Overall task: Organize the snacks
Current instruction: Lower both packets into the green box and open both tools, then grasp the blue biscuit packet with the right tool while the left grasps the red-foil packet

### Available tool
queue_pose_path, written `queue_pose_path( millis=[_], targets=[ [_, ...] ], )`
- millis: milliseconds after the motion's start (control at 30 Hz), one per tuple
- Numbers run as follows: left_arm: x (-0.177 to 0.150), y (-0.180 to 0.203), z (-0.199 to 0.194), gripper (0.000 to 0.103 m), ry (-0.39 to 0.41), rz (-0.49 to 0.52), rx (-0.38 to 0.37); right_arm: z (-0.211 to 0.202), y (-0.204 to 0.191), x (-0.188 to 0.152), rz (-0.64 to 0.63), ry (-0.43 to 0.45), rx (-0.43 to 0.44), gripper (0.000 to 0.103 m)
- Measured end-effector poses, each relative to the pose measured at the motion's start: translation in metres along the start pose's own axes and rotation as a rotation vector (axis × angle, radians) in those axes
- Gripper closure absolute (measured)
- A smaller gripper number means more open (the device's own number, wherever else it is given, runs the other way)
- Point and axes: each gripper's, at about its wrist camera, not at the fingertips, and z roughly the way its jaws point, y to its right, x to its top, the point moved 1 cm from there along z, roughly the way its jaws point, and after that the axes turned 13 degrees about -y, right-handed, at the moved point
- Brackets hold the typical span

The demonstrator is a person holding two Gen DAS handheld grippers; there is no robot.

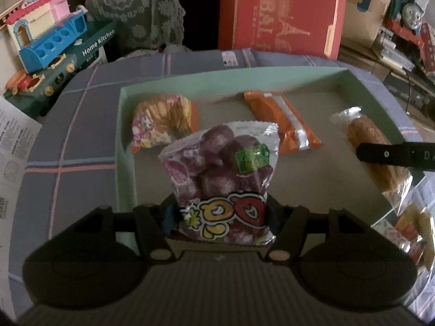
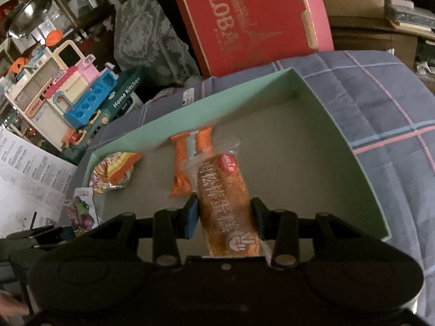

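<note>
A: Right, we've got both grippers loaded over the green tray [image 1: 127, 146]. Our left gripper [image 1: 221, 216] pinches the purple snack bag [image 1: 217, 168] by its lower end, bag standing up above the tray floor. Our right gripper [image 2: 224, 217] has the cake bar [image 2: 223, 193] between its fingers, long axis pointing away from us.

B: Is the right one actually clamped? We see a gap on the left pad side.

A: Hard to call. The wrapper looks pressed on the right side, but the view is dim and soft, so probably a light pinch. Flag it.

B: Risks, quick. That bar could slide out nose-first if the hold is that loose, since it hangs forward and down. The purple bag is puffy and slick, so it may pop free early and land on the yellow packet [image 1: 163, 121].

A: Also crowding. The orange packet [image 2: 190, 163] lies just beside the bar's far end and looks to be overlapped by it in the right view, so setting the bar down there would stack them. And the two grippers are near each other; a right finger [image 1: 391, 154] already crosses our left view over the bar.

B: Surroundings?

A: Checked blanket [image 2: 380, 108] under the tray, red box [image 2: 244, 19] behind, toy kitchen [image 1: 54, 43] and paper sheet [image 2: 24, 163] off left. None of it blocks us.
</note>
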Motion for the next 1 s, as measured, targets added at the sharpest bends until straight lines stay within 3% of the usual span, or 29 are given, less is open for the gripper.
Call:
queue_pose_path(
  millis=[33,100,133,167,233,667,1000],
  targets=[
    [-0.001,0.001,0.001,0.028,-0.005,0.002,0.008,0.001,-0.001,0.000,-0.001,0.001,-0.007,0.054],
    [-0.003,0.002,0.000,0.000,0.015,-0.001,0.038,-0.001,-0.003,-0.001,-0.007,0.016,-0.007,0.030],
    [-0.005,0.003,-0.003,0.000,0.037,-0.004,0.049,-0.004,-0.004,-0.002,-0.008,0.031,-0.009,0.014],
    [-0.007,0.003,-0.005,0.000,0.045,-0.005,0.051,-0.008,-0.004,-0.004,-0.011,0.050,-0.014,0.006],
    [-0.007,0.002,-0.007,0.000,0.038,-0.015,0.040,-0.016,-0.005,-0.007,-0.022,0.071,-0.024,0.002],
    [-0.035,0.010,-0.044,0.000,0.068,-0.013,0.040,-0.060,-0.011,-0.041,-0.065,0.080,-0.013,0.000],
    [-0.096,0.009,-0.065,0.000,0.041,-0.008,0.030,-0.092,-0.014,-0.103,-0.107,0.068,-0.004,0.000]
  ],
)
